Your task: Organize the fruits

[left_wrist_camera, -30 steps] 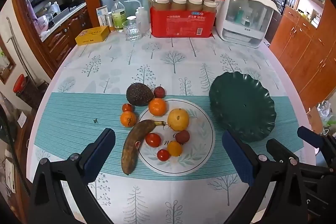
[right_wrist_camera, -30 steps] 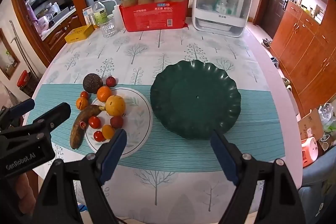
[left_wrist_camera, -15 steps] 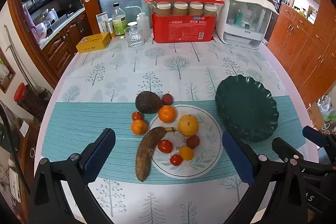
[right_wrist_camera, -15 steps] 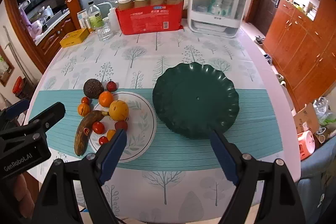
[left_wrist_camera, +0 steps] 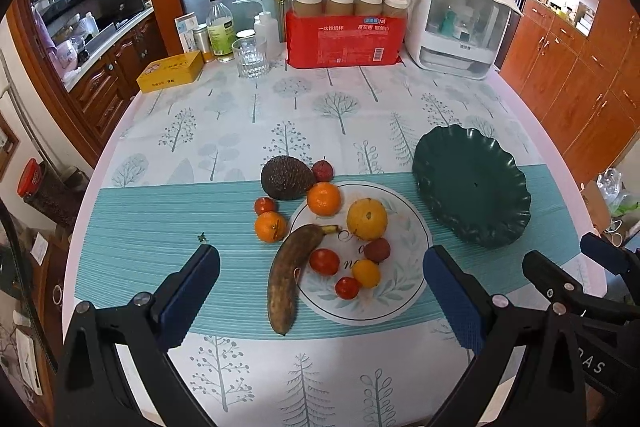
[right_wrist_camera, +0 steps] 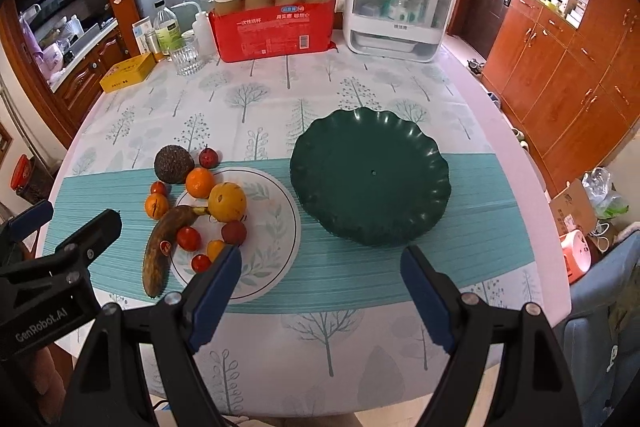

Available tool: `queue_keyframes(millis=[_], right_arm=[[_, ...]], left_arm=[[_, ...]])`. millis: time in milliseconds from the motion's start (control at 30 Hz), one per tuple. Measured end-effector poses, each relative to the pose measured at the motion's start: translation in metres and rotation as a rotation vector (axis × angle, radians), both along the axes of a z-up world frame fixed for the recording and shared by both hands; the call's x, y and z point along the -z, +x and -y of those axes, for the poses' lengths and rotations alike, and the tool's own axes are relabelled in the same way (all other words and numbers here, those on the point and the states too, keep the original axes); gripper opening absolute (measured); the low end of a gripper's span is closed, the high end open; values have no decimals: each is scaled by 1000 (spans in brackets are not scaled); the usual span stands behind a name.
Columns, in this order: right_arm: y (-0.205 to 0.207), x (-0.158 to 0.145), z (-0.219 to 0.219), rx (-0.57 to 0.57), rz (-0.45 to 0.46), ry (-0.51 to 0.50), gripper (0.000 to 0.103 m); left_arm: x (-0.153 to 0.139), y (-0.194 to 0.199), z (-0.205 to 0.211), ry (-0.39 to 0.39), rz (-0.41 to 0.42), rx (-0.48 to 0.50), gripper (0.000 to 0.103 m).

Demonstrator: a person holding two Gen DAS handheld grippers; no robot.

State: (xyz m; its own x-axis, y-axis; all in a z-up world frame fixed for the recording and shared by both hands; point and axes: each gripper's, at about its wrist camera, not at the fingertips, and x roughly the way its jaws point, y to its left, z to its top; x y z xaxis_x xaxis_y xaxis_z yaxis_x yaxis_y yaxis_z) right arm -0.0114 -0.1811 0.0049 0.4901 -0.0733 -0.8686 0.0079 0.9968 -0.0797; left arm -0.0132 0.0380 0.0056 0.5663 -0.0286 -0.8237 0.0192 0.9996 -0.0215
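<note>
A white leaf-patterned plate [left_wrist_camera: 404, 291] [right_wrist_camera: 276, 227] holds an orange [left_wrist_camera: 367, 219], a tangerine [left_wrist_camera: 324, 198] and several small red and yellow fruits. A browned banana [left_wrist_camera: 290, 275] [right_wrist_camera: 162, 247] lies half on the plate's left rim. Left of the plate sit a dark avocado [left_wrist_camera: 286, 177] [right_wrist_camera: 173, 163], a tangerine [left_wrist_camera: 271, 226] and two small red fruits. An empty dark green scalloped dish [left_wrist_camera: 472, 185] [right_wrist_camera: 370, 175] stands to the right. My left gripper [left_wrist_camera: 320, 285] hangs open near the fruit plate. My right gripper [right_wrist_camera: 320, 279] hangs open near the green dish.
At the table's far edge stand a red pack of jars [left_wrist_camera: 344, 27], a white dispenser box [left_wrist_camera: 460, 27], a glass [left_wrist_camera: 250, 57], bottles [left_wrist_camera: 220, 27] and a yellow tin [left_wrist_camera: 170, 71]. Wooden cabinets [right_wrist_camera: 560, 67] line the right. A blue chair [right_wrist_camera: 604, 307] sits at the near right.
Both grippers have pulled back and up from the table, so plate, fruits and dish appear smaller and lower. Nothing was taken hold of; the fruits have not moved.
</note>
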Motion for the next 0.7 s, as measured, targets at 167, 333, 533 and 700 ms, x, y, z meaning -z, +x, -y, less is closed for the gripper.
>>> queue_keyframes(millis=[167,333,533,700], right_arm=[[-4,1,-4,6,1,-9,82],[-7,2,-4,23,3,-12,82],[-7,2,-4,32,7,-19,82],[-7,3,-3,39,13,-22,82]], left_arm=[[0,0,-2,-2,2,13,101],[1,-1,1,1,4,37,101],[2,0,4,4,7,47,101],[2,1,5,2,8,48,101]])
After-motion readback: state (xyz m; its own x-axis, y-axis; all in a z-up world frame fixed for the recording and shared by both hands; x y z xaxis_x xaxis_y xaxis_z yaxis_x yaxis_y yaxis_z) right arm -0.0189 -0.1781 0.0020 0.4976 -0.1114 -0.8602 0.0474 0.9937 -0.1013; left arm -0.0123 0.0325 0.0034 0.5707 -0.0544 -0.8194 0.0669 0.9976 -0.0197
